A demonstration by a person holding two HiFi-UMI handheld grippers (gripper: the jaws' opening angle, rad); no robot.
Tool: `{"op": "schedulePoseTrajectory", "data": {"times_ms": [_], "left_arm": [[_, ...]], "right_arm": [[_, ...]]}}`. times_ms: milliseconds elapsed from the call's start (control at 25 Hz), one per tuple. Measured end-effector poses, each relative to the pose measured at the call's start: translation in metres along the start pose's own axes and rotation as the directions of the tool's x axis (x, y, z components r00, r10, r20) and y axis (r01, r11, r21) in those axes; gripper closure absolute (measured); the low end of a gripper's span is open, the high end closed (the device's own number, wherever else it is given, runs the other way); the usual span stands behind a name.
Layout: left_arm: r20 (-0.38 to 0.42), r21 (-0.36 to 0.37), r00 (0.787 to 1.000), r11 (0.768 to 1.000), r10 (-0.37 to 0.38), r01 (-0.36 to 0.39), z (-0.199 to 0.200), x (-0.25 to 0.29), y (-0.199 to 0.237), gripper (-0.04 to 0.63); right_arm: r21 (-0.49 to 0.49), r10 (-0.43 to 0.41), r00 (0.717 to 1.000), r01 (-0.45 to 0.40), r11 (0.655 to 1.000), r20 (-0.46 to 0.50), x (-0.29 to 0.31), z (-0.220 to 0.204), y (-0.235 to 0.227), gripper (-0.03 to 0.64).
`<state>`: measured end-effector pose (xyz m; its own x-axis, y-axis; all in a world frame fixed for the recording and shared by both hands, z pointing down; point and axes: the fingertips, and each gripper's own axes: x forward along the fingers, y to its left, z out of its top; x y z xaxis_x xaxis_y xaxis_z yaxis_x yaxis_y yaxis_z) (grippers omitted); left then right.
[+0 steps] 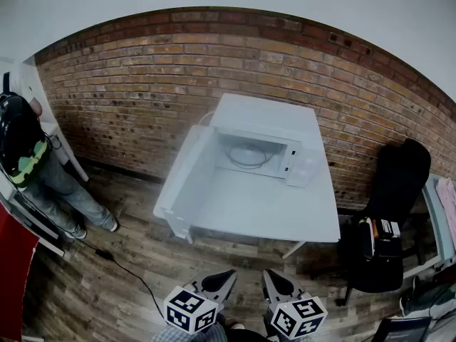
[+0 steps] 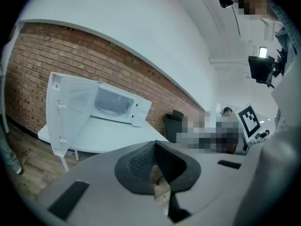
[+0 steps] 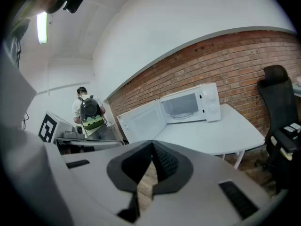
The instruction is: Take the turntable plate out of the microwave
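A white microwave (image 1: 267, 130) stands on a white table (image 1: 271, 209) against the brick wall, its door (image 1: 184, 177) swung wide open to the left. The glass turntable plate (image 1: 247, 155) lies inside the cavity and also shows in the left gripper view (image 2: 112, 109) and the right gripper view (image 3: 181, 112). Both grippers hover well short of the table, over the wooden floor. My left gripper (image 1: 221, 285) is shut with nothing in it, pads together (image 2: 154, 161). My right gripper (image 1: 274, 285) is likewise shut and empty (image 3: 151, 166).
A black office chair (image 1: 388, 212) with items on its seat stands right of the table. A person with a backpack (image 1: 32, 166) stands at the far left by white furniture. A black cable (image 1: 132, 276) trails across the floor.
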<state>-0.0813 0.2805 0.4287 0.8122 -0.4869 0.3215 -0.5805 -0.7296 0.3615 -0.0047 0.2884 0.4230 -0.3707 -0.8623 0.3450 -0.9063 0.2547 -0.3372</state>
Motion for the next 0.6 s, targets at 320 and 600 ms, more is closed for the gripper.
{"op": "schedulePoseTrajectory", "data": {"times_ms": [320, 600], "left_arm": [[0.000, -0.007, 1.000, 1.000, 0.003, -0.003, -0.0009, -0.0007, -0.0010, 0.586], [-0.001, -0.007, 1.000, 1.000, 0.003, -0.003, -0.0028, -0.0010, -0.0029, 0.586]], "right_arm": [[-0.004, 0.000, 1.000, 0.000, 1.000, -0.009, -0.0012, -0.0019, 0.0008, 0.600], [0.022, -0.015, 1.000, 0.015, 1.000, 0.011, -0.0046, -0.0020, -0.0031, 0.598]]}}
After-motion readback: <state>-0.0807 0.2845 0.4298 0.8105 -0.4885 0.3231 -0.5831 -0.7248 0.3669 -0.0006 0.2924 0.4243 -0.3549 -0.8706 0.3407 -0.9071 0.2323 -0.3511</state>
